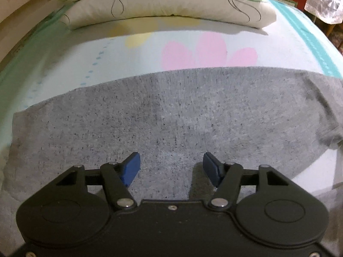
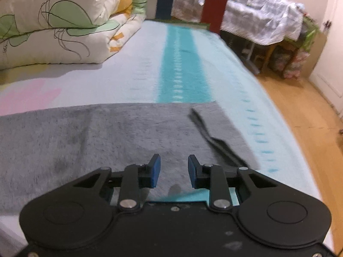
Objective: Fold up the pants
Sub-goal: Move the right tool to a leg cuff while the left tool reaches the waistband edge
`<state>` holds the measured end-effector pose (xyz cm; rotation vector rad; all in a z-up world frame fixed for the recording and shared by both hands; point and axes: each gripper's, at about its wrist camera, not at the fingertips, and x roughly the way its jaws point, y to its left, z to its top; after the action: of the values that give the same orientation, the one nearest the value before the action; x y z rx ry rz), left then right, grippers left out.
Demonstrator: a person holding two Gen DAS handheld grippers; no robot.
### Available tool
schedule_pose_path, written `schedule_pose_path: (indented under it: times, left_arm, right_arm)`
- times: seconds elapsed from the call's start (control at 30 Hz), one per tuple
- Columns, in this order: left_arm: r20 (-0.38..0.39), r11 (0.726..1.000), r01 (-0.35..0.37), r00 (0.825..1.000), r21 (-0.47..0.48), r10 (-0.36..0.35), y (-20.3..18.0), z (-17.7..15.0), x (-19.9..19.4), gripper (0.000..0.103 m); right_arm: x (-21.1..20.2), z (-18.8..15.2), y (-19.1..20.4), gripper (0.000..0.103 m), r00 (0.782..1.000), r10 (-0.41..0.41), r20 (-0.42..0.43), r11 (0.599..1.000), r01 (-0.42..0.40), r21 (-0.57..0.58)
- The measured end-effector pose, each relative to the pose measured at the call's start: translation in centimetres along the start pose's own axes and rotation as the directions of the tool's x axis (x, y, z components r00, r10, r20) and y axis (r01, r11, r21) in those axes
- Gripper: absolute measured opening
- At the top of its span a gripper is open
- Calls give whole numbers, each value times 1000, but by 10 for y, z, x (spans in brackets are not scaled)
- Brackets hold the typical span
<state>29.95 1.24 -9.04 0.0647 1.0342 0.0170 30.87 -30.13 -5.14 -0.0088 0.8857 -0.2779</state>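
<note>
While over pants (image 1: 171,111), both jaws open, empty.

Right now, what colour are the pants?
Heathered grey pants, clearest in the left wrist view.

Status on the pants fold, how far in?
Done: the grey pants lie spread flat across the bed sheet, one end doubled over at the right edge. In hand: nothing. The left gripper and right gripper hang over the cloth, jaws apart and empty. Left: grip an edge and make the remaining folds.
</note>
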Motion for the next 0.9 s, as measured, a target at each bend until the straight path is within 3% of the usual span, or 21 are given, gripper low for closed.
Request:
schedule_pose_path:
  times: [0.13,0.23,0.4,0.47,0.53,0.63,0.8,0.9]
  left_arm:
    - [-14,1000,-4,1000,10,4,-2,-2,10,67]
    - [-18,1000,-5,1000,17,6,-6,-3,15,68]
    - [-16,1000,-10,1000,22,11,-16,2,11,68]
    - [-3,999,-5,1000,54,5,-27,7,6,68]
    - [11,996,-16,1000,86,15,-42,13,3,68]
    - [-2,995,21,1000,93,-21,-70,25,3,68]
    - [-28,990,112,994,86,-110,-118,43,4,68]
    - [-28,983,140,990,116,-137,-144,48,5,68]
  right_arm:
    - [28,5,-10,28,998,-5,-55,1000,5,-1]
    - [39,7,-26,27,999,-22,-45,1000,22,2]
    - [57,21,-65,26,992,-111,-59,993,113,27]
    - [66,24,-83,24,986,-153,-67,987,155,33]
    - [70,28,-97,22,989,-133,-69,989,137,47]
    - [80,34,-112,27,975,-205,-82,976,211,59]
    - [76,42,-121,25,974,-216,-73,971,221,85]
    - [57,43,-106,26,994,-104,-30,991,106,87]
